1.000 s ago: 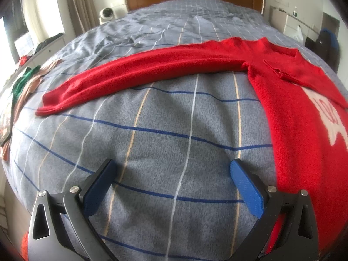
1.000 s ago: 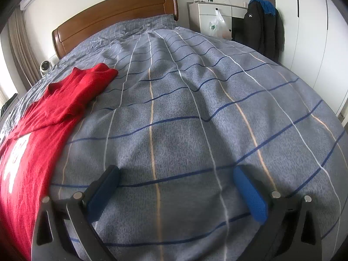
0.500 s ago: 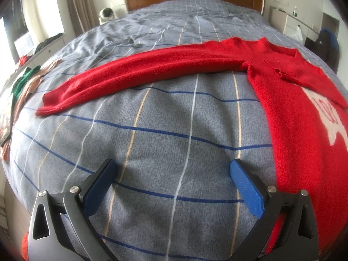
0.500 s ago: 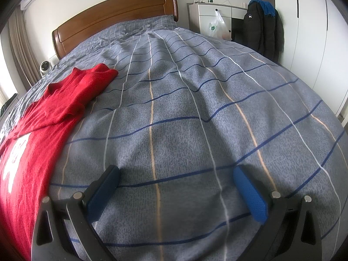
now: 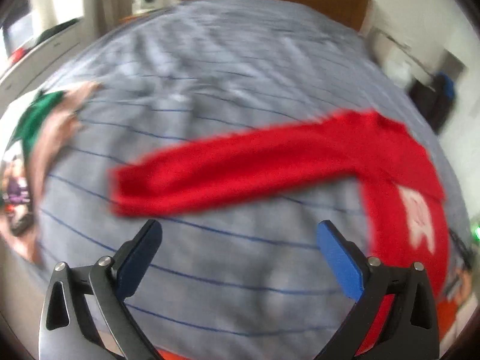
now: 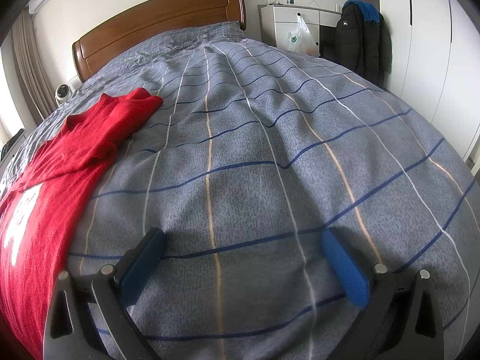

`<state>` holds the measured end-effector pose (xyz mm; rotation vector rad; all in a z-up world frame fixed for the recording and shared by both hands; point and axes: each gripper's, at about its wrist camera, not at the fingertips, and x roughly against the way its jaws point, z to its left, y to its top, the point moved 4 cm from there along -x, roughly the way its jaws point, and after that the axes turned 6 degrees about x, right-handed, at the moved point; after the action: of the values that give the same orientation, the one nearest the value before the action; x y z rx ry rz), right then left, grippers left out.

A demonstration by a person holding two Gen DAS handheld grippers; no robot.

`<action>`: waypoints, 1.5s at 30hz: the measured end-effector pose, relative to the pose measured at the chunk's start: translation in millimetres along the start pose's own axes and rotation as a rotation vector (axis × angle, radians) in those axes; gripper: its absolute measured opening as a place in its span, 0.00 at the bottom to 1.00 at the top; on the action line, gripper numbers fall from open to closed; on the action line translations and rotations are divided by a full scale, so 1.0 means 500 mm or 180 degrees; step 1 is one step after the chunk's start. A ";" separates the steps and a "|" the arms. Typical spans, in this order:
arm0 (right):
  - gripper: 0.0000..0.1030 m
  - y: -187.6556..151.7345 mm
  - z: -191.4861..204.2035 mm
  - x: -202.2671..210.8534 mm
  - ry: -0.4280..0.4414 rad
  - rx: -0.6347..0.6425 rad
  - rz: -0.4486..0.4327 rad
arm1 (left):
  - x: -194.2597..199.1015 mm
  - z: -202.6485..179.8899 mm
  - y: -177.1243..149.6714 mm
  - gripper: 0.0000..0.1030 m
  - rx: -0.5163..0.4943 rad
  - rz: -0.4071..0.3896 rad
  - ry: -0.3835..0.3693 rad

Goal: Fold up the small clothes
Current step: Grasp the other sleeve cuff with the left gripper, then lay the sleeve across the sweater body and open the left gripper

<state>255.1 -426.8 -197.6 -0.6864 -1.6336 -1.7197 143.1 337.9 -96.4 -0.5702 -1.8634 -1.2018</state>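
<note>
- Both tongs, the left tongs [image 5: 238,235] and the right tongs [image 6: 243,244], are wide open and hold nothing.
- Red sweater [image 5: 270,168] lies flat on the bed [image 6: 270,150], one sleeve stretched out just past the left tongs.

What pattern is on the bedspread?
Grey bedspread with a grid of blue, white and tan lines; clearest in the right wrist view.

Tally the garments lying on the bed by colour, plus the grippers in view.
Red sweater: 1
Green garment: 1
Tan garment: 1
Grippers: 2, left gripper, right gripper, both open
Total: 5
</note>
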 end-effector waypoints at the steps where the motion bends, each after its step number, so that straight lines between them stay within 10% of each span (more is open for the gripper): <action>1: 1.00 0.000 0.000 0.000 0.0000 0.0000 0.0000 | -0.008 0.031 0.016 0.99 0.0107 0.0016 0.0048; 8: 1.00 0.000 0.000 -0.001 -0.0006 0.0006 0.0000 | -0.087 0.158 0.075 0.98 0.0616 0.0140 0.0390; 15: 1.00 0.002 -0.002 -0.001 -0.0014 0.0012 0.0000 | -0.181 0.153 0.057 0.65 0.0691 0.0386 0.0550; 18: 1.00 0.001 -0.001 -0.001 -0.0014 0.0012 0.0000 | -0.177 0.138 0.058 0.05 0.0643 0.0257 0.0598; 23: 1.00 0.002 -0.001 -0.001 -0.0017 0.0012 -0.0002 | -0.099 0.034 0.115 0.05 0.0474 -0.0055 0.0255; 31: 1.00 0.003 -0.001 -0.002 -0.0016 0.0013 -0.0003 | 0.053 -0.429 0.203 0.05 -0.0466 -0.0411 -0.0863; 41: 1.00 0.011 -0.009 -0.009 0.0003 0.0009 -0.0012 | -0.034 -0.899 0.031 0.06 -0.1342 -0.0005 -0.1536; 45: 1.00 0.014 -0.010 -0.011 0.0005 0.0010 -0.0016 | -0.114 -0.935 -0.048 0.71 -0.1474 0.0088 -0.1060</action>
<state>264.6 -431.0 -197.5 -0.6797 -1.6379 -1.7206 342.0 -88.2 -62.0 -1.1026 -1.8350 -1.6098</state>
